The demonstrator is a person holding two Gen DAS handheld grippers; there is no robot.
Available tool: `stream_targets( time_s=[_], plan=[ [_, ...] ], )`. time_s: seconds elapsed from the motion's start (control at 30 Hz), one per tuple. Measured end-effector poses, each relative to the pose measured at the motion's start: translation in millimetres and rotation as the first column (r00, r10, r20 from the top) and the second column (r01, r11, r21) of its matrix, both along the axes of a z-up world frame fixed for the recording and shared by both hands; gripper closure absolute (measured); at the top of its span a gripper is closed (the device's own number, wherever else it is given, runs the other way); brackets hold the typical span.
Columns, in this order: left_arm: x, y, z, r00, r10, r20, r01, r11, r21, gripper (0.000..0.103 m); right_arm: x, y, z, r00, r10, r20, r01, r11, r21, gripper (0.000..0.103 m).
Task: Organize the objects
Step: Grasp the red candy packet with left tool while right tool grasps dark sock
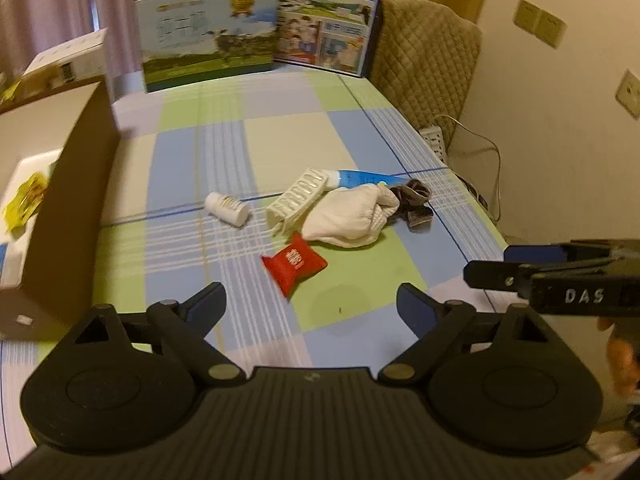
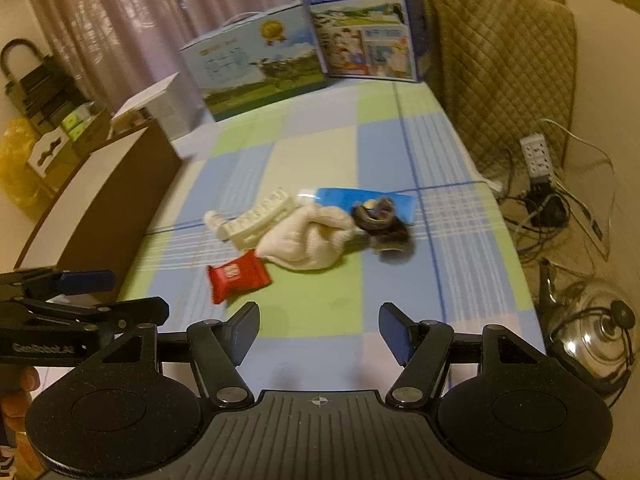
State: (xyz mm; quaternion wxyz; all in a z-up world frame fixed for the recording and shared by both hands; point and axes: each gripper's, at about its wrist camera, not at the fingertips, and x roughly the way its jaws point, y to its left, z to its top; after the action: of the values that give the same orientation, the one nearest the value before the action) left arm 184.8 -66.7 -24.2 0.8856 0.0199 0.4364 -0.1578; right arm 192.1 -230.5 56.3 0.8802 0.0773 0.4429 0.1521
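On the checked tablecloth (image 1: 280, 140) lies a loose pile: a red snack packet (image 1: 294, 266) (image 2: 238, 276), a cream knitted cloth (image 1: 352, 216) (image 2: 308, 240), a white hair clip (image 1: 298, 200) (image 2: 256, 220), a small white bottle (image 1: 228, 208) (image 2: 214, 220), a blue tube (image 1: 360, 178) (image 2: 360, 200) and a dark sock (image 1: 414, 200) (image 2: 384, 228). My left gripper (image 1: 312, 304) is open and empty, just short of the red packet. My right gripper (image 2: 318, 326) is open and empty, near the table's front edge; it also shows in the left wrist view (image 1: 500, 264).
An open brown cardboard box (image 1: 68, 184) (image 2: 100, 200) stands at the left with a yellow packet (image 1: 24, 200) inside. Two milk cartons (image 1: 208, 36) (image 1: 328, 16) stand at the back. A quilted chair (image 1: 424, 60), a power strip (image 2: 538, 160) and a steel kettle (image 2: 592, 336) are right.
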Motion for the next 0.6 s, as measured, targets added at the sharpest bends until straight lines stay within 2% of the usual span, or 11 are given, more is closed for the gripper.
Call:
stream_targets(
  time_s=[0.23,0.33,0.6],
  plan=[
    [21.6,-20.3,-30.6,0.995,-0.100,0.025,0.098,0.993,0.059,0.031,7.1,-24.0,-14.8,0.996,-0.084,-0.044,0.084,0.996,0.012,0.040],
    [33.7,-27.2,-44.2,0.988,-0.151,0.038,0.147,0.984,0.097,0.033,9.4,-31.1,-19.6,0.992,-0.108,-0.066,0.109,0.994,0.014,0.040],
    [63.0,-36.7,-71.6,0.973,-0.232,0.003,0.228,0.961,0.158,0.036,17.2,-41.8,-31.3,0.979,-0.169,-0.114,0.170,0.985,0.000,0.040]
  ],
)
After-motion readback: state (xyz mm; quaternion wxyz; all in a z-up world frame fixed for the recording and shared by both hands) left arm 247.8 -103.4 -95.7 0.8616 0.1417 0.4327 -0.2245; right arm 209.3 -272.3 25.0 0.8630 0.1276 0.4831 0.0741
